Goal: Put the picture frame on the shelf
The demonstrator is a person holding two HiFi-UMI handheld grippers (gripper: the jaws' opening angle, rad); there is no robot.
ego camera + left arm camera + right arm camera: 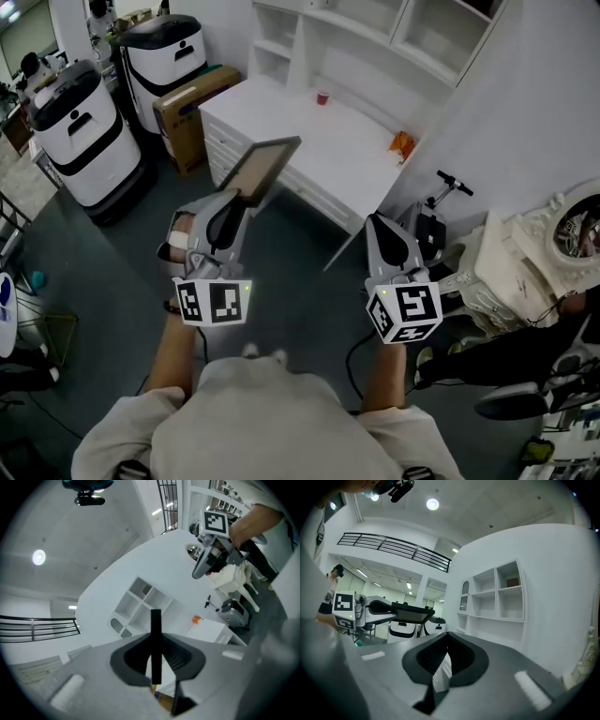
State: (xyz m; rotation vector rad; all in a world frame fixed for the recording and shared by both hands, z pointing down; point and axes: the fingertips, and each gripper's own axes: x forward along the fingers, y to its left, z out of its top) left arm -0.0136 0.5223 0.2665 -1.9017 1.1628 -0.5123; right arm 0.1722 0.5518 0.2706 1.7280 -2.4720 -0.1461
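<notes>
Nearest, the right gripper (379, 225) hangs empty, its jaws together. The left gripper (236, 197) pinches the picture frame (266, 165) by its near lower edge and holds it tilted in the air, short of the white desk (309, 155). The frame is thin, stiff and probably light, possibly glazed, so an edge grip near a corner suits it. The shelf (370, 30) stands beyond the desk.

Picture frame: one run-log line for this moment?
left gripper: shut on picture frame | right gripper: shut, empty | shelf: frame not yet on it
</notes>
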